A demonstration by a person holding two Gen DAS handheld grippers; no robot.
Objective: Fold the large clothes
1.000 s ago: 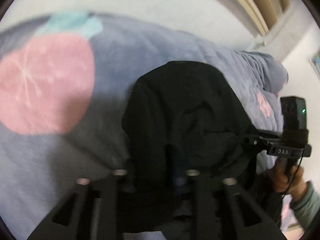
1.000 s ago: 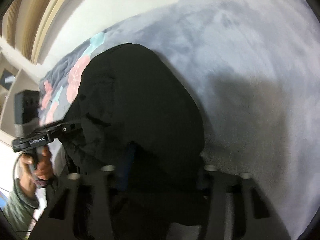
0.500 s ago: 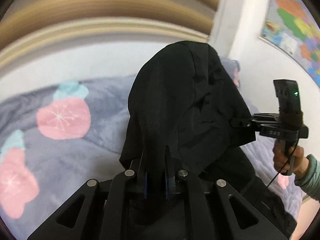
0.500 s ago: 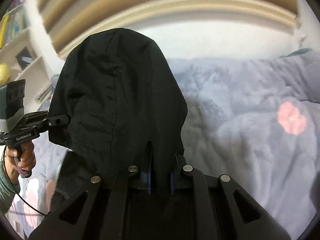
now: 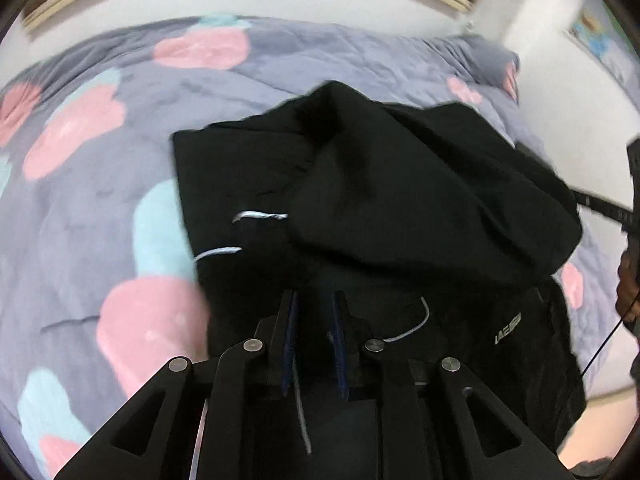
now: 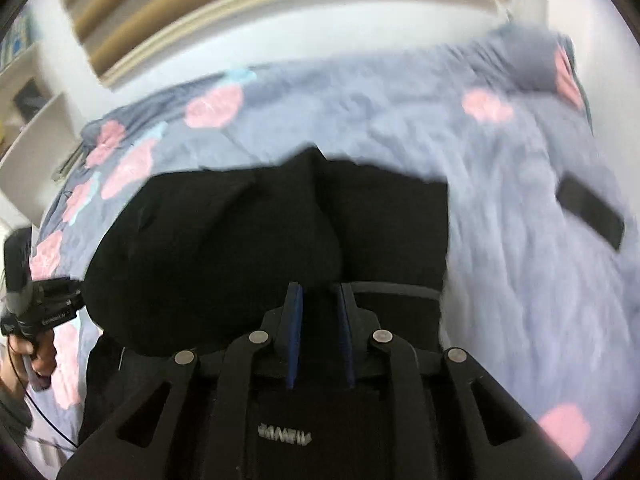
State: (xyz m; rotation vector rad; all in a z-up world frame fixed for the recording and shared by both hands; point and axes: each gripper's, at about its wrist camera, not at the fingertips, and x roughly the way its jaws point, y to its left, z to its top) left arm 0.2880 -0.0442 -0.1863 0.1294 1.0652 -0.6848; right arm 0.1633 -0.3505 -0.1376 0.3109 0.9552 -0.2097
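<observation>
a black hooded garment [image 5: 400, 200] is found lying on the grey-blue quilt [image 5: 100, 152], its hood turned over the body and white drawcords [image 5: 260, 216] exposed left of the hood. the left gripper [image 5: 314, 304] is seen at the garment's near edge, blue-padded fingers [image 5: 289, 320] slightly parted; a grasp cannot be told. the right gripper [image 6: 318, 296] is likewise placed at the garment's [image 6: 240, 240] near edge, fingers narrowly apart, grip undetermined. a dark flat object [image 6: 590, 208] is noted right of the garment.
</observation>
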